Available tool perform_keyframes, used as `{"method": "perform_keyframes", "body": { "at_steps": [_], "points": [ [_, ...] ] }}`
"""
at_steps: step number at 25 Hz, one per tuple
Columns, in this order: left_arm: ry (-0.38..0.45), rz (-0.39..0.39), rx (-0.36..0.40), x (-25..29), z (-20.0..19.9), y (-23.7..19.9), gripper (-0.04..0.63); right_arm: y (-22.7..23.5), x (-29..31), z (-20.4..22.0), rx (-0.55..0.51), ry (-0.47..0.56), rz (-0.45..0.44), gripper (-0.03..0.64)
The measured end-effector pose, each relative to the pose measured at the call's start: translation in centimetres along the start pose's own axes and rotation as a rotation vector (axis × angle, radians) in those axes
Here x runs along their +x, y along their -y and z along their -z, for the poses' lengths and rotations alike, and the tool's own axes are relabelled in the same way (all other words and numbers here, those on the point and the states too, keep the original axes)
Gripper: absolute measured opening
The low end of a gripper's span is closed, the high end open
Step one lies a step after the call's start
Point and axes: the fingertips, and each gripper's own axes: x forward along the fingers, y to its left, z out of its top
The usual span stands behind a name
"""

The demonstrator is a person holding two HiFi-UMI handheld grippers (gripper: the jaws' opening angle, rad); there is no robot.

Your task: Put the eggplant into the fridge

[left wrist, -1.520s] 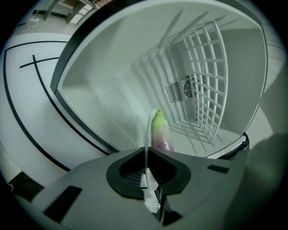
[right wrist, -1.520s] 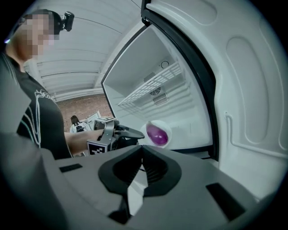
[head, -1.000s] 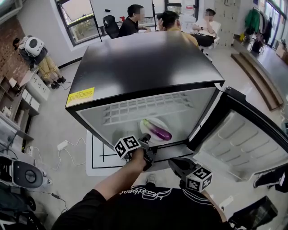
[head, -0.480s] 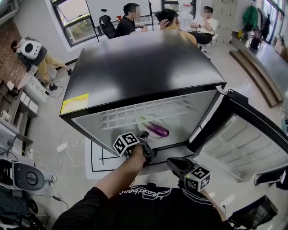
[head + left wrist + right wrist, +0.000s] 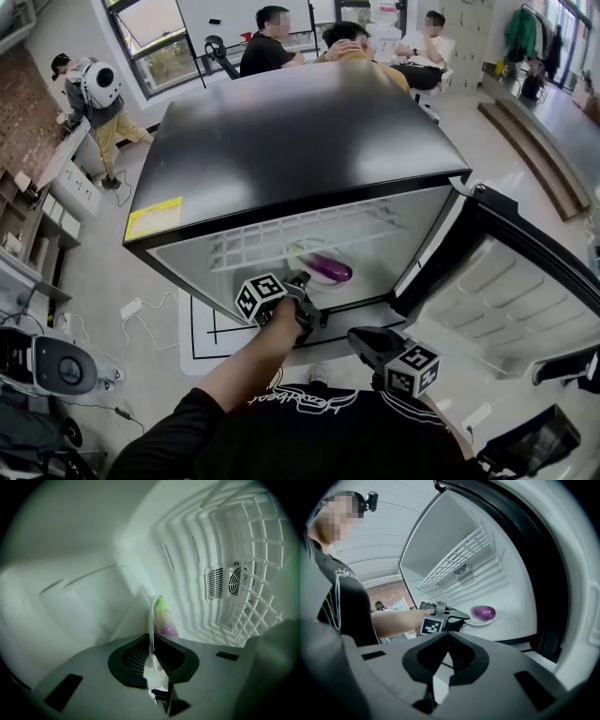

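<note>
Head view, items logged big to small.

1. Fridge point(image 5: 291, 141): black top, white inside, standing open. Door point(image 5: 511, 300) swung to my right; its far end is cut off by the frame edge.
2. Wire shelf point(image 5: 309, 234): white, upper part of the compartment.
3. Plate point(image 5: 302, 259): white, resting on the fridge floor near the front opening. Near rim covered by the L gripper.
4. Eggplant point(image 5: 330, 270): lies on the plate, inside the fridge. Glossy purple body; L gripper view shows it fading pale toward a green cap. Its lower end is hidden behind the gripper body in that view.
5. L gripper point(image 5: 309, 298): clamped on the plate's rim. I see the thin white edge pinched betw. the pads, edge-on.
6. R gripper point(image 5: 370, 339): outside the fridge, below the front edge, apart from the plate. Tips pressed together, nothing betw. them.
7. Fan vent point(image 5: 232, 581): small grille on the back wall, detail too fine to read.
</note>
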Motion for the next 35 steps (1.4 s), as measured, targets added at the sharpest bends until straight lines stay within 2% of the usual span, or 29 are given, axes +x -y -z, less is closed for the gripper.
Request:
{"method": "perform_keyframes", "body": {
  "at_steps": [8,12,17,22,30,35],
  "points": [
    [-0.023,-0.051,0.055,0.1,0.3,0.0,0.026,-0.1,-0.5,-0.5,-0.009,0.011,0.007,0.008],
    [-0.023,-0.069,0.074,-0.1,0.5,0.1,0.083,-0.1,-1.0,-0.8,-0.001,0.028,0.012,0.008],
    [-0.008,-0.069,0.058,-0.5,0.4,0.1,0.114,-0.4,-1.5,-0.9,-0.009,0.031,0.018,0.008],
    [0.002,-0.021,0.003,-1.0,0.6,0.2,0.133,-0.8,-2.0,-0.5,-0.016,0.025,0.019,0.007],
    [-0.015,0.071,-0.044,-1.9,1.2,0.9,0.164,-1.7,-2.7,0.0,-0.028,0.012,0.018,0.007],
    [-0.088,0.012,-0.07,-2.3,2.7,-0.2,0.164,-2.2,-3.1,0.3,-0.032,0.013,0.017,0.008]
  ]
}}
